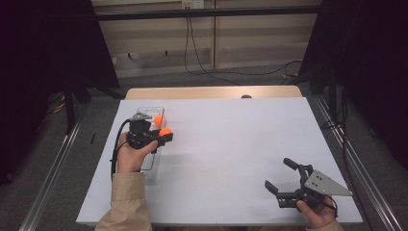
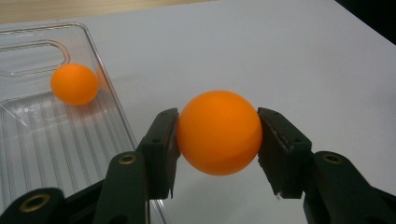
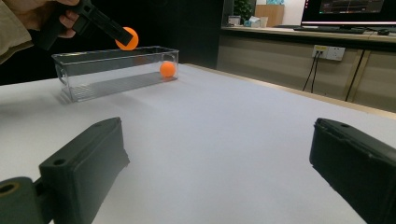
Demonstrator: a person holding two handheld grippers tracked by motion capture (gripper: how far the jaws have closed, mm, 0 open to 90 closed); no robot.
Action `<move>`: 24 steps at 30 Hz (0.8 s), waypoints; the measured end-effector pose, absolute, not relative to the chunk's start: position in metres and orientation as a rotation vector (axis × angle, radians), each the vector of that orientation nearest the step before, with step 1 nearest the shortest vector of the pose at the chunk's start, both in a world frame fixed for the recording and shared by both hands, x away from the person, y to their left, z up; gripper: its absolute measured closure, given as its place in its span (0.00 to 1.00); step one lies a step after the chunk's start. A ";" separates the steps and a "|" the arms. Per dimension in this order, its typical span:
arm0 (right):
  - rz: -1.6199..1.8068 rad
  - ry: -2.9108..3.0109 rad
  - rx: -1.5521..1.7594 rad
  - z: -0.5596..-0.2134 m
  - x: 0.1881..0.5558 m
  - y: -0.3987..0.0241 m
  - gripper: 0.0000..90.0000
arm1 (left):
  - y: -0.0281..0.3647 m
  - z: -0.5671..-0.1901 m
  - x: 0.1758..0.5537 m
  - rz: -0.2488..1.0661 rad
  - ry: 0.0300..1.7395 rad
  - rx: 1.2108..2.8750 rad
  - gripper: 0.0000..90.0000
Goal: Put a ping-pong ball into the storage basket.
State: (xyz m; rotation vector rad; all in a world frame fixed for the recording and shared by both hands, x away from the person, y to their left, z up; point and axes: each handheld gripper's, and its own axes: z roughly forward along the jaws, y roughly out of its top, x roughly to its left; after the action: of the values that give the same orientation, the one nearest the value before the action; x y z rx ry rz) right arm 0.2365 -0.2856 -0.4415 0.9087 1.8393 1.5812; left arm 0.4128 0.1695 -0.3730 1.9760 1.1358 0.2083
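My left gripper (image 1: 166, 133) (image 2: 218, 140) is shut on an orange ball (image 2: 218, 132) (image 1: 165, 131) and holds it in the air beside the right rim of a clear plastic bin (image 1: 148, 166) (image 2: 28, 135) (image 3: 88, 70). The held ball (image 3: 128, 39) sits just above the bin's top edge in the right gripper view. A second orange ball (image 1: 159, 120) (image 2: 74, 83) (image 3: 167, 69) lies inside the bin near its far end. My right gripper (image 1: 280, 175) (image 3: 219, 163) rests open near the table's front right corner, nothing between its jaws.
The white table top (image 1: 231, 144) has a wooden strip (image 1: 211, 92) along its far edge. Cables trail on the floor beyond. A counter with a monitor (image 3: 350, 11) stands far off in the right gripper view.
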 end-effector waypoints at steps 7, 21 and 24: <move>1.581 1.840 0.908 -0.441 0.236 -0.286 0.03 | 0.173 -0.372 0.412 0.212 1.137 1.979 0.56; 1.582 1.842 0.908 -0.441 0.237 -0.286 0.03 | 0.178 -0.372 0.411 0.222 1.150 1.976 0.56; 1.581 1.843 0.907 -0.441 0.237 -0.285 0.03 | 0.179 -0.371 0.411 0.222 1.156 1.975 0.56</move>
State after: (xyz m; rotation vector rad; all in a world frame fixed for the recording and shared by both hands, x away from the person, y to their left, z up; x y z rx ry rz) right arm 0.2367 -0.2855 -0.4415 0.9070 1.8433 1.5813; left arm 0.4110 0.1790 -0.3715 1.9746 1.1560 0.2222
